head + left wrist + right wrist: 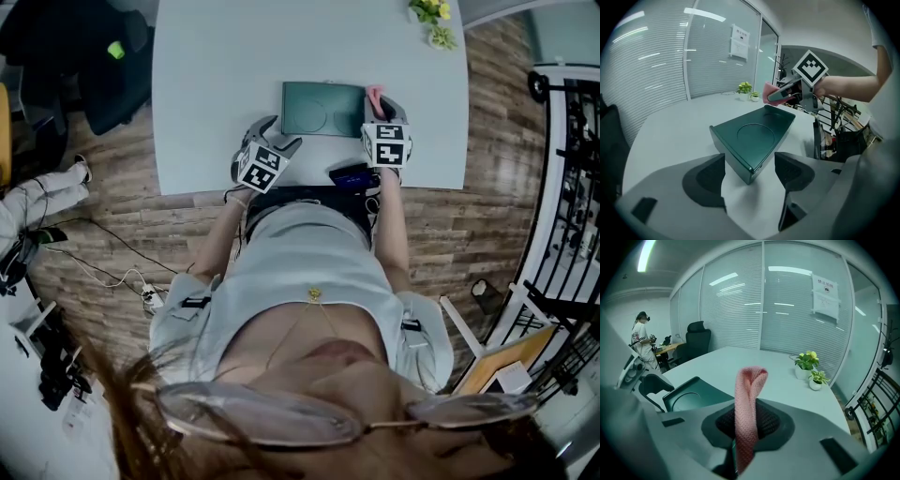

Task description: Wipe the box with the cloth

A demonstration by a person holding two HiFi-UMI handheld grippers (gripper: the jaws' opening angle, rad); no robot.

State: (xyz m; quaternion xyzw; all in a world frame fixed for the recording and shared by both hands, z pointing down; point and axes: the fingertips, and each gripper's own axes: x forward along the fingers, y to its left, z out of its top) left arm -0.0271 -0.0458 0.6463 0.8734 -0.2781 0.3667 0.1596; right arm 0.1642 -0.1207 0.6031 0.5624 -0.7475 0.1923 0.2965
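Left gripper (pixel 750 174) gapes; right gripper (pixel 749 422) pinches one cloth (pixel 750 380) beside one box (pixel 752 137).

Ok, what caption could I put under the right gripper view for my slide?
Right gripper shut on a pink cloth, dark green box on the pale table ahead, potted plants beyond.

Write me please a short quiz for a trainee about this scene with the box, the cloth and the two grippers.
1. True or false: the left gripper has its jaws apart, and neither of them presses on the green box.
2. What does the right gripper hold? A) a sponge B) a pink cloth C) a brush
3. How many potted plants stand on the table?
Key: 1 true; 2 B; 3 two.
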